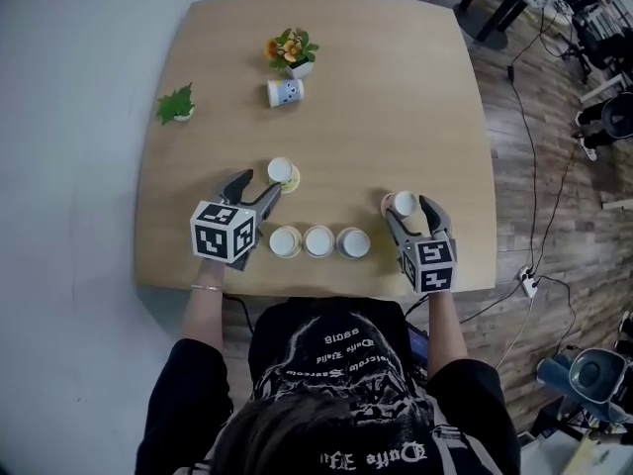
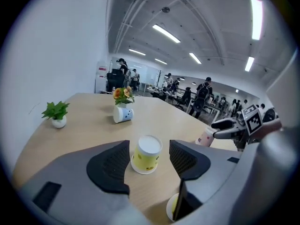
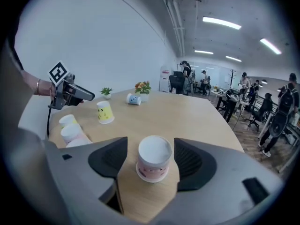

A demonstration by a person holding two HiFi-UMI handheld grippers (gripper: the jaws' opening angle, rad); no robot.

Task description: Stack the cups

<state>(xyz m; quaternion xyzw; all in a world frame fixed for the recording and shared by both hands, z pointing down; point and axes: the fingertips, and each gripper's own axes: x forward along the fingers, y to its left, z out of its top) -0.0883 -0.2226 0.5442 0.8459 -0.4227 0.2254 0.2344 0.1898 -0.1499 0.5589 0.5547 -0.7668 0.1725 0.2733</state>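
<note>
Nearest, along the near edge of the tabletop [image 1: 396, 97], a row of three paper cups [image 1: 318, 240] is seen, side by side and almost touching; they appear to stand mouth down. None of them is stacked yet.

Just beyond the left end of that row, the left tool [image 1: 259, 188] is held low over the wood. Its jaws are apart, and the yellow cup [image 2: 147, 154] stands upside down between them, with a gap visible on each side of it. No contact by the pads is shown.

Toward the right edge, just beyond the right end of the row, the right tool [image 1: 408, 209] is set the same way. Its jaws are spread, and the pink cup [image 3: 153, 161], also base up, stands between them, untouched by either pad.

Farther off, near the middle of the far half, a blue cup [image 1: 285, 91] lies on its side just in front of a flower pot [image 1: 292, 52]. A small green plant [image 1: 176, 105] stands near the left edge.

The step in hand is judged to be the approach for a grasp: two cups are straddled, neither is gripped. For the next move, the jaws are to be closed gently on one cup so that the thin wall is not crushed. That cup is then to be lifted straight up, carried over another and lowered squarely onto its base.
</note>
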